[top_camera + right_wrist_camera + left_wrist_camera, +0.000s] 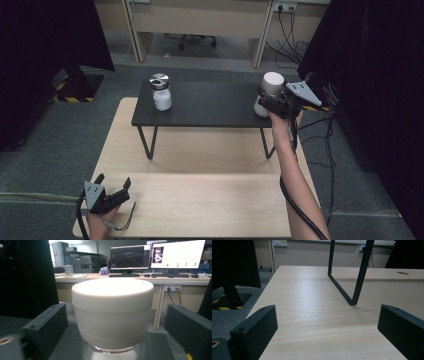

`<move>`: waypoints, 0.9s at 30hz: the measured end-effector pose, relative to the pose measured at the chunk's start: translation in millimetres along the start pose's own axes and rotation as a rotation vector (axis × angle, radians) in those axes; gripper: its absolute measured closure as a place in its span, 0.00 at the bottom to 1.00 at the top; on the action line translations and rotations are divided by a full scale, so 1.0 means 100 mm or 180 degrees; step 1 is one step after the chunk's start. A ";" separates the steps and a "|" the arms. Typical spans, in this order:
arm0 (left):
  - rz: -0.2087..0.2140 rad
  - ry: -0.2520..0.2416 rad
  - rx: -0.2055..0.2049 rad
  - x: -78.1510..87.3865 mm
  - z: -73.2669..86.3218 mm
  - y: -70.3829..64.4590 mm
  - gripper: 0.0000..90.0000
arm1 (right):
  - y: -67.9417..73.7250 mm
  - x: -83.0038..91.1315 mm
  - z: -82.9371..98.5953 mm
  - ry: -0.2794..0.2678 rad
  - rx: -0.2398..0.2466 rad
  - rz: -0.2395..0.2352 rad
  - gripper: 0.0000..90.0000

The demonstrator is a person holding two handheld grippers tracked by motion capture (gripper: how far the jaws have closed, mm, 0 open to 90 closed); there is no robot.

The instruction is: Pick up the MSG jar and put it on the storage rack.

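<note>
The right claw (263,100) is spread wide around a jar (112,315) with a white lid, standing on the small black shelf (210,107); it looks hard and slippery, so squeezing the lid seems best.

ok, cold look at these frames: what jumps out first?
The white-capped jar at the right end of the black shelf, with the right gripper at it, jaws open either side of its cap in the right gripper view. Next, a second jar with a silver lid at the shelf's left end. The left gripper rests open, low on the wooden table.
</note>
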State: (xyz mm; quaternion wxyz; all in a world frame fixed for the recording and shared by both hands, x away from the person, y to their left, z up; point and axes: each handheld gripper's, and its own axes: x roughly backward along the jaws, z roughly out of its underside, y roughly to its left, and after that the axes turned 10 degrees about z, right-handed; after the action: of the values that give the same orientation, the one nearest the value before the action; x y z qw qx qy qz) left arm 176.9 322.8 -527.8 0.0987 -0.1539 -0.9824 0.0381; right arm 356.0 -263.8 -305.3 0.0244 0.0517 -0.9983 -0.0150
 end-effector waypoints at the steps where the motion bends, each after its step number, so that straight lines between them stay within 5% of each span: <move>1: 0.0000 0.0001 -0.0001 0.00 0.00 0.00 0.02 | 0.01 0.01 0.01 -0.0012 0.0011 0.0027 0.00; 27: 0.0026 0.0012 0.0007 0.01 0.00 0.01 0.02 | -0.03 0.35 0.24 -0.0069 0.0015 0.0151 0.00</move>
State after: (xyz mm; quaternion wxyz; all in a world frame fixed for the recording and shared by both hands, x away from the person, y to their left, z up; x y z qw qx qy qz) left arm 176.7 324.0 -527.3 0.1005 -0.1579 -0.9815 0.0393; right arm 320.2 -269.4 -327.4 0.0139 0.0280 -0.9994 -0.0126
